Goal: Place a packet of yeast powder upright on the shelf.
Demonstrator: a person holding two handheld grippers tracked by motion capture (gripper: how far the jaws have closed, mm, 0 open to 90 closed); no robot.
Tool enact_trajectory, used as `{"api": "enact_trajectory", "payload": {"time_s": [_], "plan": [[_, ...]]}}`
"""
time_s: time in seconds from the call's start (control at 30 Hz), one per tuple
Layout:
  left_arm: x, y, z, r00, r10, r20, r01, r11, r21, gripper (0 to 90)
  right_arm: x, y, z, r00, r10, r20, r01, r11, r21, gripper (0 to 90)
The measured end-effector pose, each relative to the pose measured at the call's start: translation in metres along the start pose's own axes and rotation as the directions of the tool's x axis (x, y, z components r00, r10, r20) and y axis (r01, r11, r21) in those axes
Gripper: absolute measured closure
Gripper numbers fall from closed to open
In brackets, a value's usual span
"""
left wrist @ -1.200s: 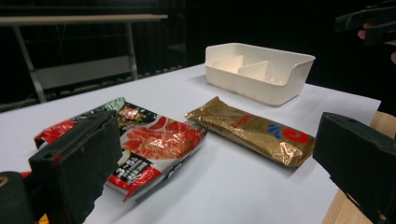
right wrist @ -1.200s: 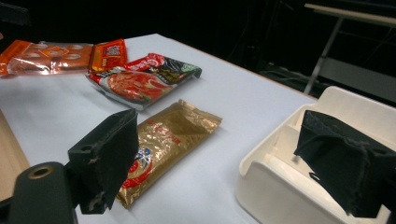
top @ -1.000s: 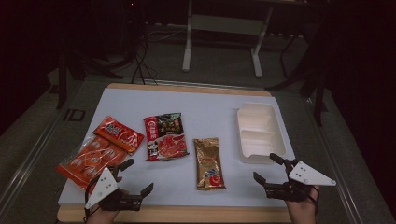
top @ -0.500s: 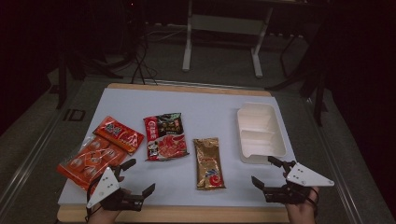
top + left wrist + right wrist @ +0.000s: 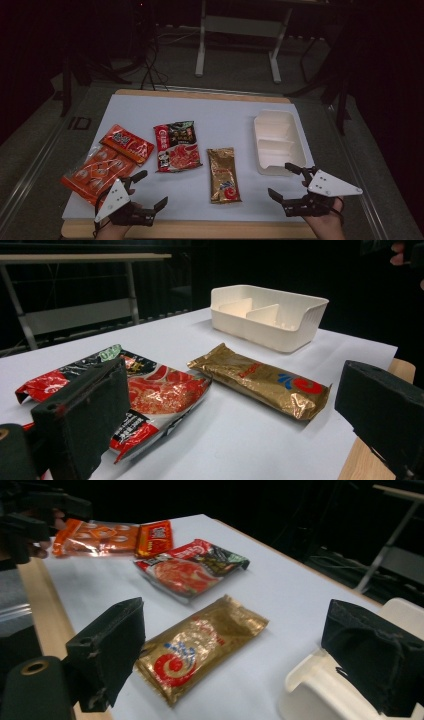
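Dark surroundings frame a pale counter (image 5: 215,112) with a wooden rim. Four snack packets lie flat and well apart from a white divided tray (image 5: 276,142) at the right, seemingly staged for sorting: an orange bag (image 5: 95,171), a red packet (image 5: 127,143), a red-black pouch (image 5: 176,146) and a gold packet (image 5: 223,174). Left gripper (image 5: 149,189) and right gripper (image 5: 286,181) hover at the near edge, jaws apart, holding nothing. Open counter lies beyond the packets; the tray sits close to the right edge, leaving little margin there.
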State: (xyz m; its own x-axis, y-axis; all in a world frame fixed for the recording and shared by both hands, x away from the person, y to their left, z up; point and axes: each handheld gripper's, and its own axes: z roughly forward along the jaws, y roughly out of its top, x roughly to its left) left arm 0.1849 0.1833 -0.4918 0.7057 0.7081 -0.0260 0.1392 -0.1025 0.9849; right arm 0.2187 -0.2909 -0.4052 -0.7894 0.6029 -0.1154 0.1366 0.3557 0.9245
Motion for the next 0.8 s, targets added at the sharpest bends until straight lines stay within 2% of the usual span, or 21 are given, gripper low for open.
{"api": "enact_trajectory", "payload": {"time_s": [0.17,0.3,0.57,0.73,0.77,0.8], "plan": [[0.0,0.0,0.0,1.0,-0.003,0.0,0.003,1.0,-0.001,1.8,-0.003,0.013,0.008,0.9995,-0.027,-0.015,0.028,0.999,0.017,12.9],[0.0,0.0,0.0,1.0,-0.005,0.001,0.005,1.0,-0.002,1.9,-0.008,0.022,0.019,0.9986,-0.026,-0.047,0.027,0.999,0.028,14.3],[-0.001,0.0,0.001,0.9999,-0.003,0.011,0.003,1.0,0.002,1.8,-0.014,0.033,0.042,0.9967,-0.047,-0.067,0.05,0.998,0.043,15.4],[-0.002,0.0,0.001,0.9999,0.003,0.017,-0.003,1.0,0.007,1.8,-0.021,0.041,0.066,0.9932,-0.052,-0.104,0.058,0.997,0.056,19.1],[-0.002,0.0,0.001,0.9999,0.003,0.017,-0.003,1.0,0.007,1.9,-0.021,0.041,0.066,0.9932,-0.052,-0.104,0.058,0.997,0.056,19.1],[-0.001,-0.001,0.001,0.9999,0.002,0.016,-0.002,1.0,0.008,1.9,-0.023,0.042,0.075,0.992,-0.054,-0.114,0.061,0.997,0.057,19.2]]}}
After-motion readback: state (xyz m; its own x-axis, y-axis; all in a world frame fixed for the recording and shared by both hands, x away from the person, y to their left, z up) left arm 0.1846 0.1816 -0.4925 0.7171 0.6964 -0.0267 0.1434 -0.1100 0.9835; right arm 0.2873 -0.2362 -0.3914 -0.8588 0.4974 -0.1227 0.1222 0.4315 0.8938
